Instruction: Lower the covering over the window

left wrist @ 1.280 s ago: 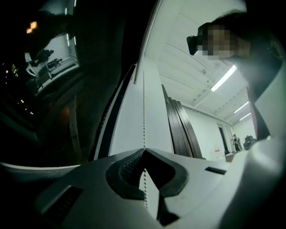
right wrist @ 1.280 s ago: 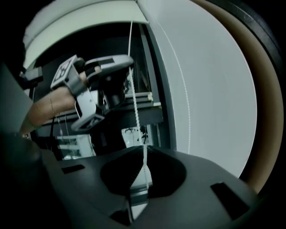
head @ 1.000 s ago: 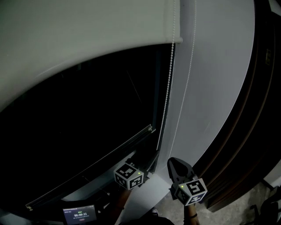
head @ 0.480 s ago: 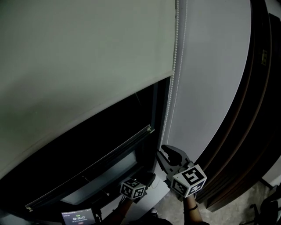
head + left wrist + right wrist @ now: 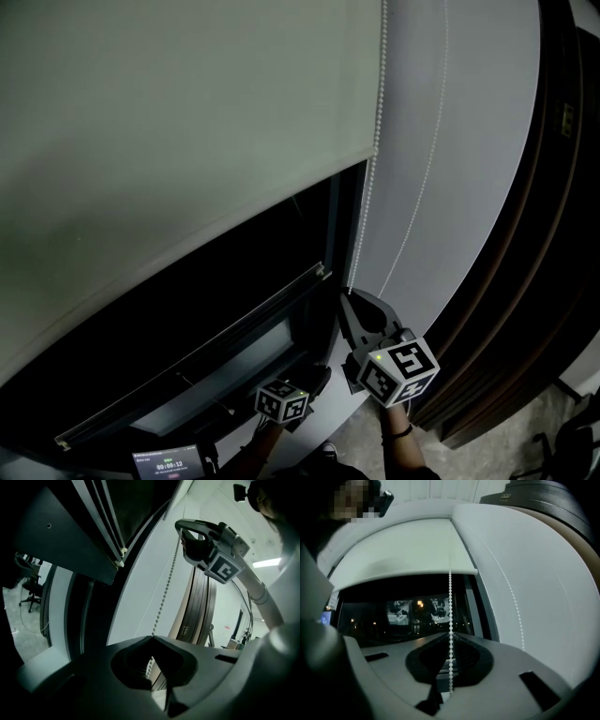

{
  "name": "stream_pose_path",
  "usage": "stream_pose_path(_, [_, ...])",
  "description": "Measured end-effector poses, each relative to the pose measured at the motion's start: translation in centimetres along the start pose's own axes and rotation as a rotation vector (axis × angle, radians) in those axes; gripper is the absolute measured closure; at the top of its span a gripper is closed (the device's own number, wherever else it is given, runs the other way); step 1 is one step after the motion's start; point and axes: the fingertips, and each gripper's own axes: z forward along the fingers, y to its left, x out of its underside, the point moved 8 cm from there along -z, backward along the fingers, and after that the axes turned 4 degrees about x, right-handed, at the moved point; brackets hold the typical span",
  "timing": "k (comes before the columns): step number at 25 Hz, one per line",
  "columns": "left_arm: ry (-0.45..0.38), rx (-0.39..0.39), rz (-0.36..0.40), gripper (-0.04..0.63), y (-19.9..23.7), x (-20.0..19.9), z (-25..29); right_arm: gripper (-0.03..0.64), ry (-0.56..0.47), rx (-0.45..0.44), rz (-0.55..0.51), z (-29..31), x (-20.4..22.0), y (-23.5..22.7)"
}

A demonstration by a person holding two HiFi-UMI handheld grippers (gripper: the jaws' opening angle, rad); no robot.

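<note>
A pale roller blind [image 5: 187, 122] covers the upper part of the dark window [image 5: 169, 319]; its bottom edge also shows in the right gripper view [image 5: 408, 550]. The white bead chain [image 5: 367, 206] hangs at the blind's right edge. My right gripper [image 5: 347, 298] is the higher one, and its jaws stand shut on the chain [image 5: 450, 597], which runs down through them. Below it, my left gripper [image 5: 323, 375] is shut on the same strand [image 5: 166, 588], which rises from its jaws [image 5: 151, 641] to the right gripper [image 5: 180, 527]. A second strand [image 5: 422, 178] bows out over the wall.
A white wall [image 5: 469, 141] lies right of the window, then a dark wooden frame [image 5: 548, 234]. The window's metal rail [image 5: 234, 323] crosses below the blind. A small screen device [image 5: 169, 461] sits at the bottom edge.
The blind has come down much further over the glass. My left gripper has dropped with the chain, then held still. My right gripper has risen along the chain, and the second strand has swung right.
</note>
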Motion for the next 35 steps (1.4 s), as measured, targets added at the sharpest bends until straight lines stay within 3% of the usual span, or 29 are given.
stream_pose_path(3, [-0.009, -0.013, 0.027, 0.591, 0.3, 0.0, -1.4, 0.594, -0.044, 0.001, 0.069, -0.8, 0.2, 0.6])
stream_pose_path(5, [-0.077, -0.007, 0.046, 0.589, 0.0, -1.0, -2.5, 0.594, -0.027, -0.006, 0.085, -1.1, 0.9, 0.6])
stream_pose_path(8, [-0.273, 0.009, 0.041, 0.572, -1.1, -4.9, -4.0, 0.594, 0.081, 0.032, 0.098, -1.4, 4.6, -0.7])
stream_pose_path(12, [-0.404, 0.051, 0.176, 0.571, -3.9, -11.2, -5.7, 0.595, 0.257, 0.090, 0.171, -2.9, 12.4, -1.8])
stream_pose_path(16, [-0.442, 0.083, 0.318, 0.555, -7.1, -16.4, -5.5, 0.595, 0.465, 0.109, 0.207, -4.9, 20.4, -1.8])
stream_pose_path(20, [-0.458, 0.106, 0.384, 0.533, -7.7, -19.0, -4.2, 0.595, 0.511, 0.092, 0.276, -5.8, 23.0, -1.4])
stream_pose_path(24, [-0.477, 0.133, 0.388, 0.531, -7.9, -19.9, -4.4, 0.595, 0.533, 0.077, 0.234, -5.7, 23.1, -0.7])
stream_pose_path(28, [-0.500, 0.142, 0.357, 0.532, -7.9, -20.3, -4.2, 0.594, 0.516, 0.073, 0.276, -6.3, 23.5, -0.9])
stream_pose_path(31, [-0.489, 0.132, 0.375, 0.534, -7.9, -20.5, -3.9, 0.595, 0.515, 0.065, 0.273, -6.4, 23.5, -0.9])
stream_pose_path(33, [-0.483, 0.135, 0.373, 0.578, -7.8, -20.5, -3.9, 0.595, 0.510, 0.060, 0.272, -6.4, 23.5, -0.7])
stream_pose_path(35, [-0.483, 0.146, 0.347, 0.581, -7.7, -20.4, -4.0, 0.594, 0.503, 0.057, 0.271, -6.5, 23.5, -0.7])
